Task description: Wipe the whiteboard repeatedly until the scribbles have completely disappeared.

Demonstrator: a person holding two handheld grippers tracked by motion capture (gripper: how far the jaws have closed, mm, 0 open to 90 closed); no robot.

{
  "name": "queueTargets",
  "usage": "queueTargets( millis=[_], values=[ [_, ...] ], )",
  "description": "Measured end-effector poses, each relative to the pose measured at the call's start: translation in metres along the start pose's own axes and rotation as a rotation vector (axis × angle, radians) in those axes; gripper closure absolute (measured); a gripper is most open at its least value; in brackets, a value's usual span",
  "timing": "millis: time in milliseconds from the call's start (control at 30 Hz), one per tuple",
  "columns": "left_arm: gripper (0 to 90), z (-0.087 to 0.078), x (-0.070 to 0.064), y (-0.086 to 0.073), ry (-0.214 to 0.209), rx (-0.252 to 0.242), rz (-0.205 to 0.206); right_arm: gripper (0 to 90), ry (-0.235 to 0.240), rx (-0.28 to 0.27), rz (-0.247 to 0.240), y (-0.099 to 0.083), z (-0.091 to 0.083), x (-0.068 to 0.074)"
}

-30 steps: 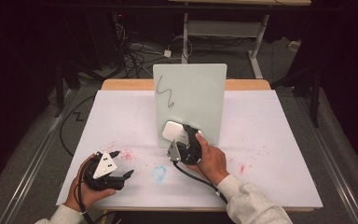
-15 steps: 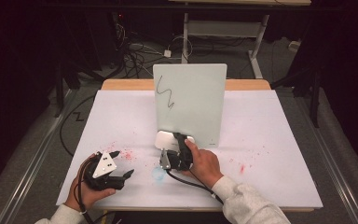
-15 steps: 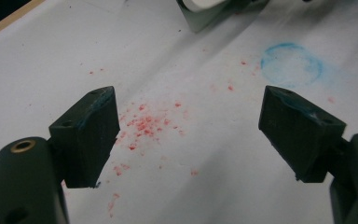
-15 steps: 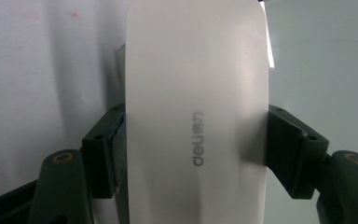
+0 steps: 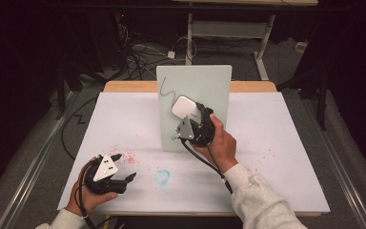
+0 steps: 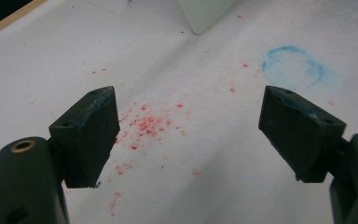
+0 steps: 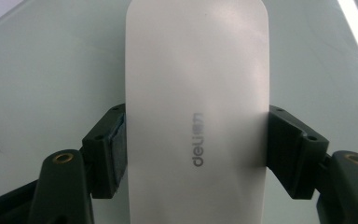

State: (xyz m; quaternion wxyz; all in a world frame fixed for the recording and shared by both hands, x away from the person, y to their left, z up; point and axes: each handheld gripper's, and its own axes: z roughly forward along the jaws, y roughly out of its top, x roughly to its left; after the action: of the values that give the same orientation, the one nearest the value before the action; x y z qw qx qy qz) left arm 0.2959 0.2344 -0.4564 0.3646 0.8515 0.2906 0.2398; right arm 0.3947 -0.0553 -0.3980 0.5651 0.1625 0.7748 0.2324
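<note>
White paper covers the counter (image 5: 276,157), and the right gripper (image 5: 192,125) pinches the eraser (image 7: 196,112) across its width, long axis pointing up the board (image 5: 214,90), squiggle (image 5: 166,89) up-left. Left gripper (image 6: 186,135) idles low, fingers spread.

The high view looks forward and down from above the person's side onto the whole white worktop (image 5: 286,143), with the upright pale board (image 5: 195,86) standing mid-table facing the camera. The left gripper view sits low and close over the worktop's near left part, looking between its own spread jaws at the red specks (image 6: 149,123) and blue ring (image 6: 294,65), both also seen from above, with the board's lower corner at its top edge. The right gripper view looks along its jaws, pressed very near the board, which it shares with the high view
</note>
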Motion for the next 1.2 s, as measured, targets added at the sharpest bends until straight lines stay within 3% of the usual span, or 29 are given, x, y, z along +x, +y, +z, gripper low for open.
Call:
queueTargets(
  millis=[67, 267, 367, 433, 567, 767, 900, 1200],
  values=[
    [19.3, 0.000, 0.000, 0.000, 0.001, -0.001, 0.002, 30.9, 0.027, -0.007, -0.026, -0.001, 0.000, 0.011],
    [19.2, 0.000, -0.001, 0.000, 0.000, 0.003, 0.005, 30.9, 0.154, 0.005, -0.214, -0.013, -0.004, 0.061],
    [19.2, 0.000, -0.002, 0.001, -0.001, 0.005, 0.006, 30.9, 0.158, 0.026, -0.337, -0.020, -0.006, 0.079],
    [19.2, 0.000, -0.001, 0.000, 0.000, 0.005, 0.007, 30.9, 0.164, 0.032, -0.373, -0.029, -0.007, 0.082],
    [19.3, 0.000, -0.001, 0.000, 0.001, 0.004, 0.002, 30.9, 0.168, 0.057, -0.361, -0.036, -0.009, 0.075],
    [19.2, 0.000, -0.001, 0.001, 0.000, 0.004, 0.004, 30.9, 0.114, 0.096, -0.361, -0.051, -0.013, 0.065],
    [19.2, 0.001, -0.002, 0.001, -0.001, 0.004, 0.007, 30.9, 0.086, 0.078, -0.384, -0.046, -0.011, 0.076],
    [19.2, 0.001, -0.001, 0.000, -0.004, 0.002, 0.004, 30.9, 0.105, 0.015, -0.425, -0.009, -0.002, 0.112]
  ],
)
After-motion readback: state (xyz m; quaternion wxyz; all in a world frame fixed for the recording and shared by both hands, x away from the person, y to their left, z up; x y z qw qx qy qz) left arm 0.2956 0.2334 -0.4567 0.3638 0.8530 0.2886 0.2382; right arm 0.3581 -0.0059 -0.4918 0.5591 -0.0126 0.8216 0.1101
